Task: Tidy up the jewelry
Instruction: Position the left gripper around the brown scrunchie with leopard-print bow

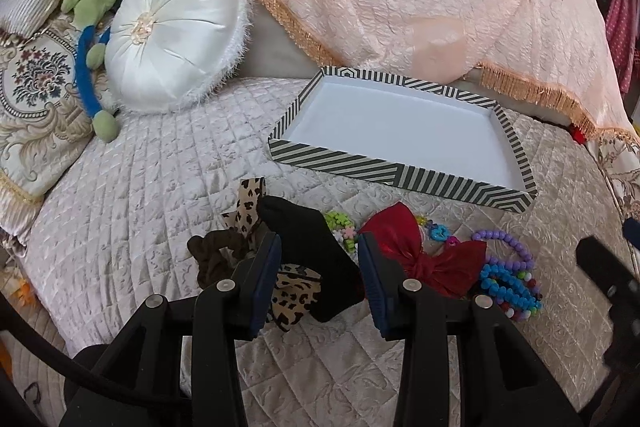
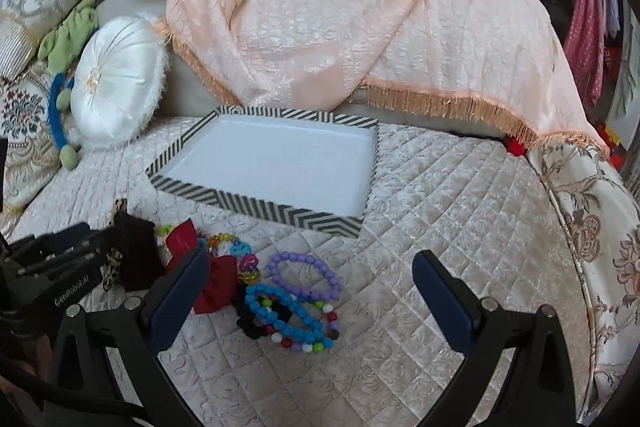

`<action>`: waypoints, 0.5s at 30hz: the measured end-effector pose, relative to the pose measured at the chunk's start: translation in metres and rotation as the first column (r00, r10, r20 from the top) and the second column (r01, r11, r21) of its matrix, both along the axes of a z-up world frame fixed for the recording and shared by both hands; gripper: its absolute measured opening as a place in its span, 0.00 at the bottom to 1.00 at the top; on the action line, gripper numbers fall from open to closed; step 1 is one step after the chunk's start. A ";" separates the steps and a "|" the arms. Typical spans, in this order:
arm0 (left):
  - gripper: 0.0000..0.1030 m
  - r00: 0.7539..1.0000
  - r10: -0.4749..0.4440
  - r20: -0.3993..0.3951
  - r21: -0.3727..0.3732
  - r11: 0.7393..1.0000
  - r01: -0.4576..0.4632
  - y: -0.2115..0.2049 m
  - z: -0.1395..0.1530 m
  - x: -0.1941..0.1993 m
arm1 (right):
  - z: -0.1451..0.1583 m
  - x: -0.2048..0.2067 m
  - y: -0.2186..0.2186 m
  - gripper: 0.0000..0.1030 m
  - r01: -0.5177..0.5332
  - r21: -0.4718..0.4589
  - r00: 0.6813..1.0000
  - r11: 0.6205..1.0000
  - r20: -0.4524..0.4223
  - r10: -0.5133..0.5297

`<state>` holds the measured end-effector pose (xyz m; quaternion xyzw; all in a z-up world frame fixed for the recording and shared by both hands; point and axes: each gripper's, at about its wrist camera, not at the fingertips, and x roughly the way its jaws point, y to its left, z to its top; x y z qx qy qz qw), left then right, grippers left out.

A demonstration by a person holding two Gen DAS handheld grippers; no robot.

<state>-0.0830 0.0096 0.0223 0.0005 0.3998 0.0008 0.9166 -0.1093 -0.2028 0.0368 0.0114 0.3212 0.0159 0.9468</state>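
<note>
I see the quilted bed [image 2: 420,187] carrying a striped tray [image 2: 256,205], white inside, bare. At its 6 o'clock lies the jewelry heap: red bow [image 1: 424,259], black pouch [image 1: 316,259], blue bead bracelet [image 2: 288,311], purple bead bracelet [image 2: 308,273]. My left gripper [image 1: 319,279] hangs over the pouch, jaws apart. My right gripper [image 2: 310,301] has its jaws wide apart, holding nothing.
</note>
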 end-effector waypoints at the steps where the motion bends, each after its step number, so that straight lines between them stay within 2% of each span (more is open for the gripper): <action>1: 0.15 1.000 0.002 0.001 -0.002 1.000 -0.002 0.000 0.000 0.000 | -0.001 0.000 0.002 1.00 -0.006 0.003 1.000 1.000 -0.006 0.006; 15: 0.15 1.000 0.010 -0.004 -0.004 1.000 -0.010 -0.006 -0.002 -0.001 | -0.007 0.003 0.003 1.00 0.001 0.042 1.000 0.999 -0.023 0.000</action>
